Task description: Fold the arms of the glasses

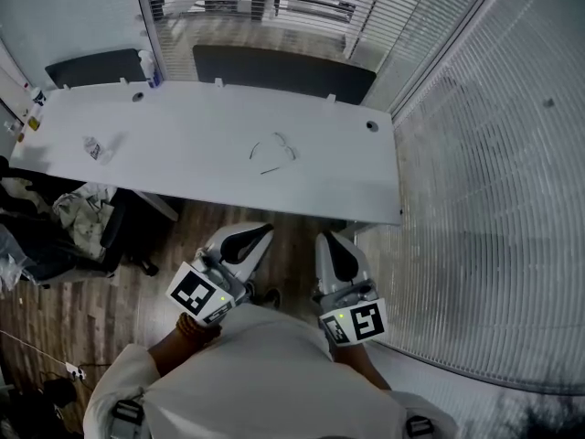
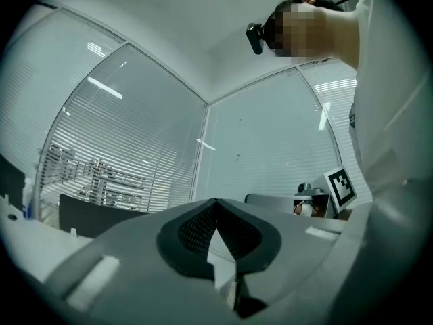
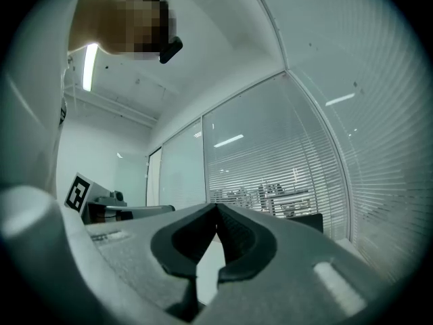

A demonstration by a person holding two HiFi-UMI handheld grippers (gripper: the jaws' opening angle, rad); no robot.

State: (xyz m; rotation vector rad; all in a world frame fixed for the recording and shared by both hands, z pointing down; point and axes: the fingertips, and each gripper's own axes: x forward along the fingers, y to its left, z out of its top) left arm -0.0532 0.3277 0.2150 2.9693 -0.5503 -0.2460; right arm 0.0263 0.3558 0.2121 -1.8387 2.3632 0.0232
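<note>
White desk (image 1: 201, 126) is holding the glasses (image 1: 272, 154) mid-top: likely light, fragile, best pushed at arm tips. Left gripper (image 1: 249, 238) and right gripper (image 1: 335, 248) are hovering clenched, empty, short of it.

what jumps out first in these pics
A long white table fills the middle of the head view, with thin glasses lying near its centre. Below it, close to the person, the left hand-held gripper and right hand-held gripper are shut and empty, not yet over the table.

Table (image 1: 347, 186) is white, floor (image 1: 82, 309) brown wood-grain, marker cube (image 1: 196, 293) black-and-white squared
</note>
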